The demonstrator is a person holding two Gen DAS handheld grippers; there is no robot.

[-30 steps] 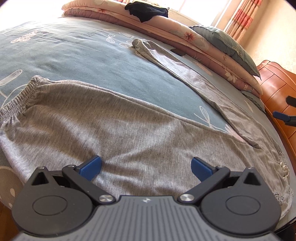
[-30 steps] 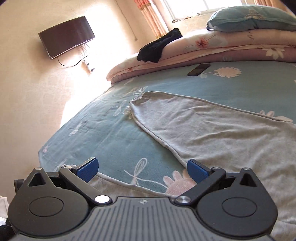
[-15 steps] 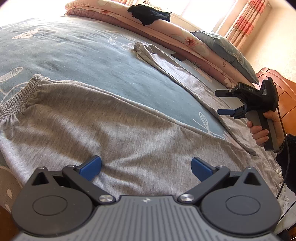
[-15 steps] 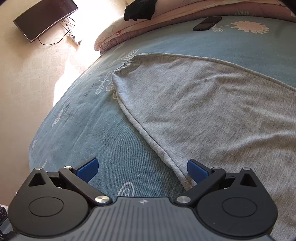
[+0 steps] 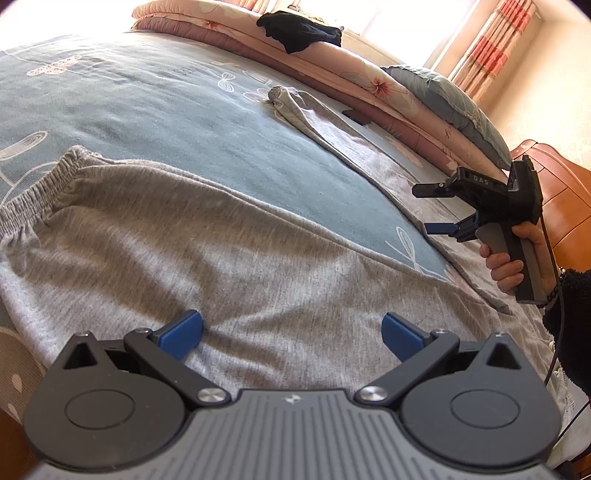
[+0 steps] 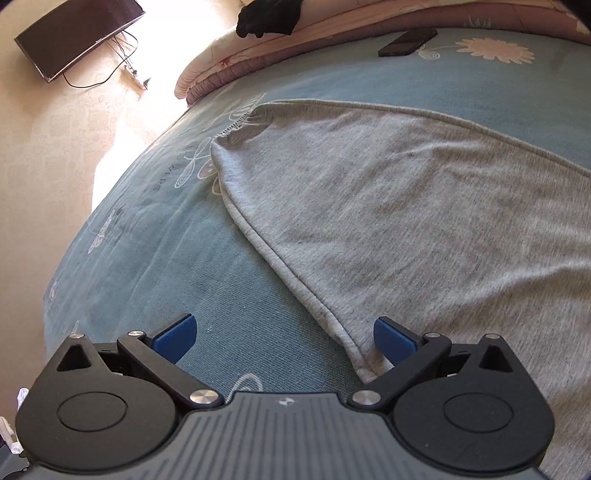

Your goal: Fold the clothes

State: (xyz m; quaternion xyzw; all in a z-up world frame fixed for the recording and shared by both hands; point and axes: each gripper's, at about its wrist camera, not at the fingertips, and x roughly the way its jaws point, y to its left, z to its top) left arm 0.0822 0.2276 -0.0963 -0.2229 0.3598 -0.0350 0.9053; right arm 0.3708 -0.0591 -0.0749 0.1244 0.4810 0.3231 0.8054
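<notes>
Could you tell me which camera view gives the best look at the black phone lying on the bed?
The right wrist view shows the phone best: its whole flat dark body lies in the open on the blue sheet, near the folded quilts. In the left wrist view only a small dark sliver shows past the grey trouser leg.

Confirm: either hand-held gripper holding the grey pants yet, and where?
Nothing held. Left hand-held gripper is open over the grey pants; right hand-held gripper is open, straddling the seam edge of one leg.
</notes>
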